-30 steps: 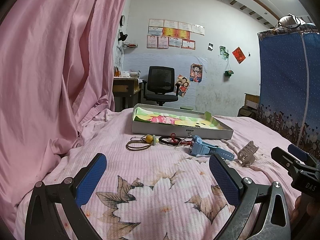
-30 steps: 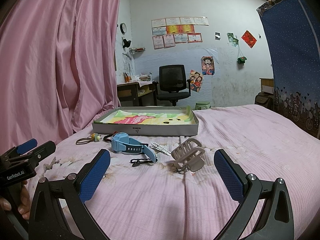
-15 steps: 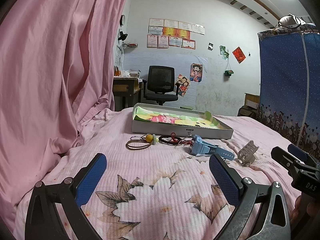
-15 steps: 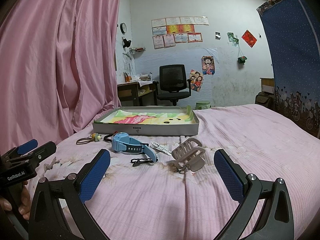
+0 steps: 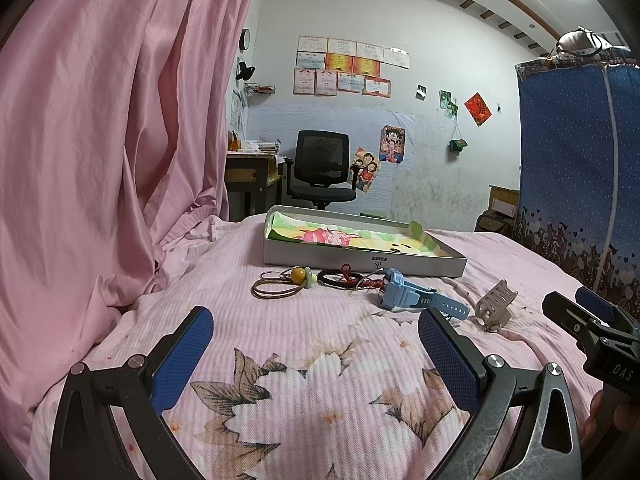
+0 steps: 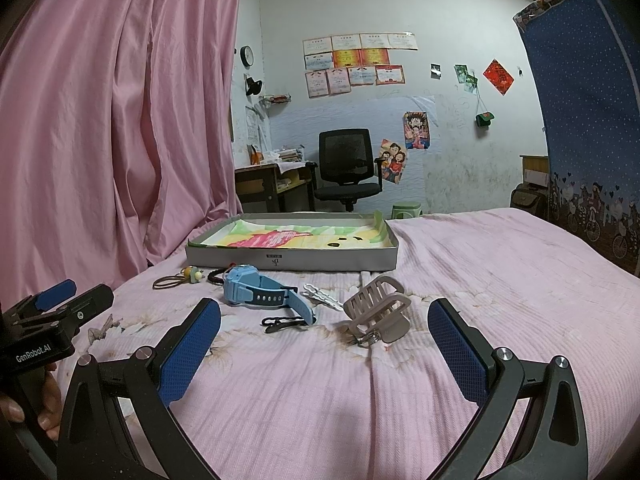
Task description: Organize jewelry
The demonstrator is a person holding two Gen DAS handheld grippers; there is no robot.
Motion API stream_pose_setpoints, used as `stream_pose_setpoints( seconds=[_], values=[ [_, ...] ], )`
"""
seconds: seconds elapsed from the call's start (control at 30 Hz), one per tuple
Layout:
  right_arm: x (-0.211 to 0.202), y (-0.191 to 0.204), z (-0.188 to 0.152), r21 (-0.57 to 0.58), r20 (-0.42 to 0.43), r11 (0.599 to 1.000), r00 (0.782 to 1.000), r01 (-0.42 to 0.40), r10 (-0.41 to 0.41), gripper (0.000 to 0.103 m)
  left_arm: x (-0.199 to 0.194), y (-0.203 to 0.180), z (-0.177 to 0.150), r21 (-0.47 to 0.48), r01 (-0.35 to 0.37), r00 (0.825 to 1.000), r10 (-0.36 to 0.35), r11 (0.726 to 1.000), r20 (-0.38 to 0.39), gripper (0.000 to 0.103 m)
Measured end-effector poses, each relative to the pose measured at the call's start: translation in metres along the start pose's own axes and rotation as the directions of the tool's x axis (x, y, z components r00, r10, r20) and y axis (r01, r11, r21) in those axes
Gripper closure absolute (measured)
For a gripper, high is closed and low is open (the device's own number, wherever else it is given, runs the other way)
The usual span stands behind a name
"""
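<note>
- Your right gripper point(image 6: 324, 344): fingers spread wide, holding nothing, hovering low over the bed point(image 6: 500, 280).
- Straight ahead of it, a bit right of centre btwn the fingers: the beige hair claw point(image 6: 378, 308), on the sheet, near, not touched. Teeth point up and away; its long axis looks to run diagonally, near-right to far-left.
- Just left of the claw: white clip point(image 6: 320, 296), then the blue watch point(image 6: 260, 294) w/ strap trailing toward you, and a black pin point(image 6: 282, 323) in front of the strap.
- Your left gripper point(image 5: 316, 356): also wide apart, empty. From its side the watch point(image 5: 416, 296) sits ahead-right; hair ties point(image 5: 276, 289) and dark bracelet point(image 5: 340, 279) ahead-centre, farther off.
- Gray tray point(image 6: 292, 260) lies beyond all items, long side facing you, nothing placed inside yet.
- Judgement: right hand is nearer the hair claw, so go there first. Turn your wrist so the fingers close across the claw's narrow width, not along its length.
</note>
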State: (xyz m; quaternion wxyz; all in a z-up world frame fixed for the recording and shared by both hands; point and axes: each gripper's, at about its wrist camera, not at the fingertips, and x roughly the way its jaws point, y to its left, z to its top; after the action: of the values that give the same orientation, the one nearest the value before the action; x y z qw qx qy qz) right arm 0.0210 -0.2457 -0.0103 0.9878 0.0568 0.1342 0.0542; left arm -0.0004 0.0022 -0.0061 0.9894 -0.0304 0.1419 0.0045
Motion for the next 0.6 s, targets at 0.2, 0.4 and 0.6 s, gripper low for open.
stream_pose_setpoints(
  seconds=[0.2,0.4,0.6],
  values=[
    [0.0002,-0.0001,0.0000,0.000,-0.001,1.000,1.000,0.000,0.000,0.001,0.0000,-0.0004,-0.0002,0.004,0.001,1.000,-0.001,1.000,0.000,0.000],
    [0.0001,-0.0002,0.0000,0.000,-0.001,1.000,1.000,0.000,0.000,0.001,-0.0001,-0.0005,0.0015,0.001,-0.001,1.000,0.001,1.000,-0.001,0.000],
    [0.0003,-0.0007,-0.0001,0.002,-0.002,1.000,1.000,0.000,0.000,0.001,0.0000,-0.0002,0.0001,0.000,0.000,1.000,0.000,1.000,-0.001,0.000]
  ],
)
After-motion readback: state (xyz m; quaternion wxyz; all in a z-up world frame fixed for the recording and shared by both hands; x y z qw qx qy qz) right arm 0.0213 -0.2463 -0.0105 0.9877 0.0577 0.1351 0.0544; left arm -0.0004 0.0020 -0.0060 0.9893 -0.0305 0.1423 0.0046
